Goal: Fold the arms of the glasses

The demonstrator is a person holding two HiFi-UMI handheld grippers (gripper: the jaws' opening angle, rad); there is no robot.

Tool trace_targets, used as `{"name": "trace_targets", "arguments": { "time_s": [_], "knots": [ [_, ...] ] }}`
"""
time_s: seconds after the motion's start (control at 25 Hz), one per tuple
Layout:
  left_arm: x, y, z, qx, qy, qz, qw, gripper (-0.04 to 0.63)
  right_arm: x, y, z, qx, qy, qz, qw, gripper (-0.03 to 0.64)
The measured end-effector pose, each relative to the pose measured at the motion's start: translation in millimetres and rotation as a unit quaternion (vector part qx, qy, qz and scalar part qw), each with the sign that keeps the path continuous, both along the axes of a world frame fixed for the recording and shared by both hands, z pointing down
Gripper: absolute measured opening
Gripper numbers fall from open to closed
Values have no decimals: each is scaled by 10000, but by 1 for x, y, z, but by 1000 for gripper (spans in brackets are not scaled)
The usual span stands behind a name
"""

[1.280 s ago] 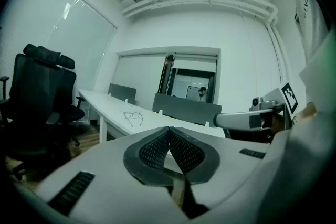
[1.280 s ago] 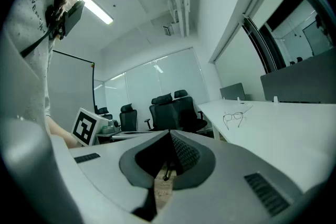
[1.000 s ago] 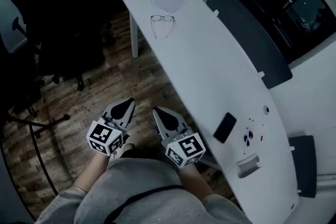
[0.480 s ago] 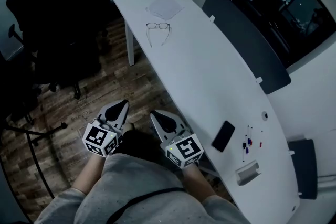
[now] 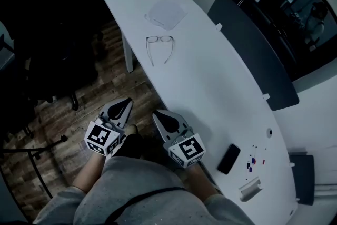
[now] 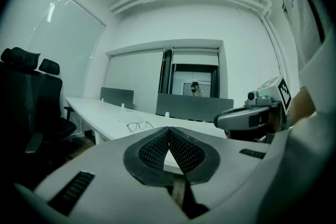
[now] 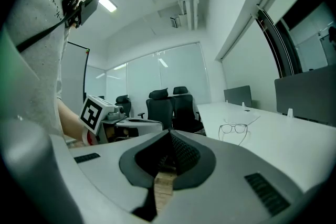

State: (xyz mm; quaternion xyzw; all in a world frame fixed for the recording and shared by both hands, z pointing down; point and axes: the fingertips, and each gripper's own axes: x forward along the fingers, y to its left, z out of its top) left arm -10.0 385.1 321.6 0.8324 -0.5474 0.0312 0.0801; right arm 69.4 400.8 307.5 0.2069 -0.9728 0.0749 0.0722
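A pair of thin-rimmed glasses (image 5: pixel 159 46) lies on the long white table (image 5: pixel 210 81) with both arms spread open toward me. The glasses (image 6: pixel 139 125) show far ahead in the left gripper view, and the glasses (image 7: pixel 234 129) also show in the right gripper view. My left gripper (image 5: pixel 128 101) is shut and empty, held over the wooden floor beside the table's near edge. My right gripper (image 5: pixel 157 114) is shut and empty too, just right of the left one. Both are well short of the glasses.
A white cloth (image 5: pixel 166 11) lies beyond the glasses. A black phone (image 5: pixel 229 159) and small coloured bits (image 5: pixel 253 158) lie on the table at the lower right. Dark office chairs (image 5: pixel 47 23) stand left of the table. Grey divider panels (image 5: pixel 253 45) line its far side.
The whole view has shifted: the glasses and cloth now sit lower and nearer in the head view. Both grippers stay shut and side by side.
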Motion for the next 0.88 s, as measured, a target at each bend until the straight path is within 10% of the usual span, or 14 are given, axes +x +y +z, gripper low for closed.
{"name": "trace_targets", "arguments": {
  "time_s": [0.64, 0.88],
  "knots": [
    [-57, -161, 16, -77, -82, 847, 9963, 15, -71, -158, 18, -219, 110, 561, 9981, 18],
    [-70, -187, 31, -118, -313, 941, 9950, 15, -69, -188, 29, 497, 815, 525, 9940, 18]
  ]
}}
